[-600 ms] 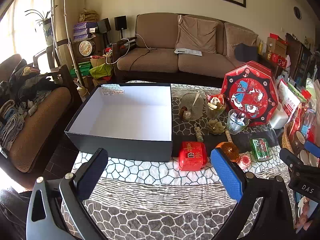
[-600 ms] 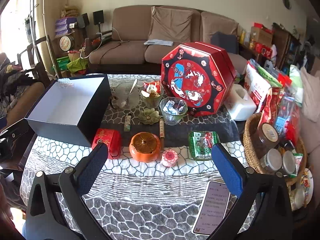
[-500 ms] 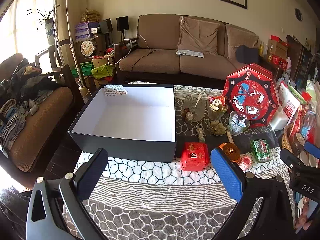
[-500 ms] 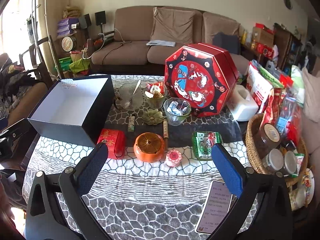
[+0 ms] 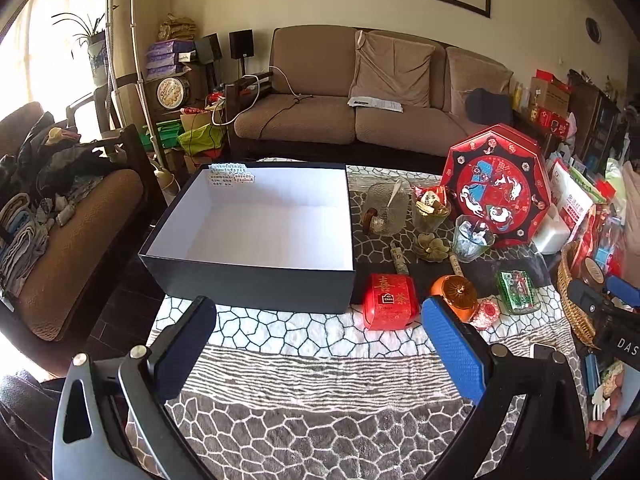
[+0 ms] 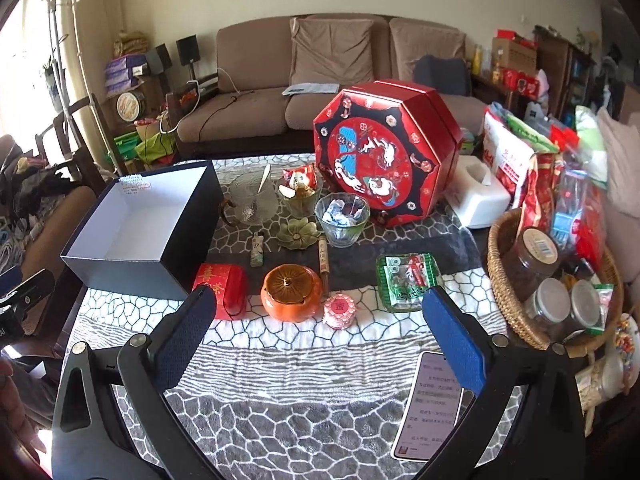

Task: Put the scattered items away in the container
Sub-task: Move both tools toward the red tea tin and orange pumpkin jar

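A: Where do the scattered items lie against the fingers?

B: Both grippers hover over the near bench with fingers spread wide and nothing between them. In the right wrist view the right gripper (image 6: 318, 334) frames a row at centre frame — red tea tin (image 6: 220, 290), orange persimmon-shaped jar (image 6: 291, 292), small pink round tin (image 6: 339, 311) and green snack packet (image 6: 408, 282) — all just beyond the fingertips and untouched. The tin sits right behind the left fingertip, the packet just above the right one.

A: And the container?

B: The dark open box (image 5: 256, 280), white inside, fills the centre left of the left wrist view, beyond the left gripper (image 5: 316, 338). Its near wall stands just past the left fingertip; the red tea tin lies just off its lower right corner.

A: What about edges and room?

B: The patterned cloth (image 6: 300, 400) between the fingers and the row is bare. A lit phone (image 6: 430, 402) lies at lower right, partly behind the right finger. A wicker basket (image 6: 508, 300) of jars crowds the right edge, and the red octagonal gift box (image 6: 380, 164) stands tilted at upper centre behind glass bowls. In the left wrist view the box's left wall runs along the bench edge, with an armchair (image 5: 76, 232) below at left.
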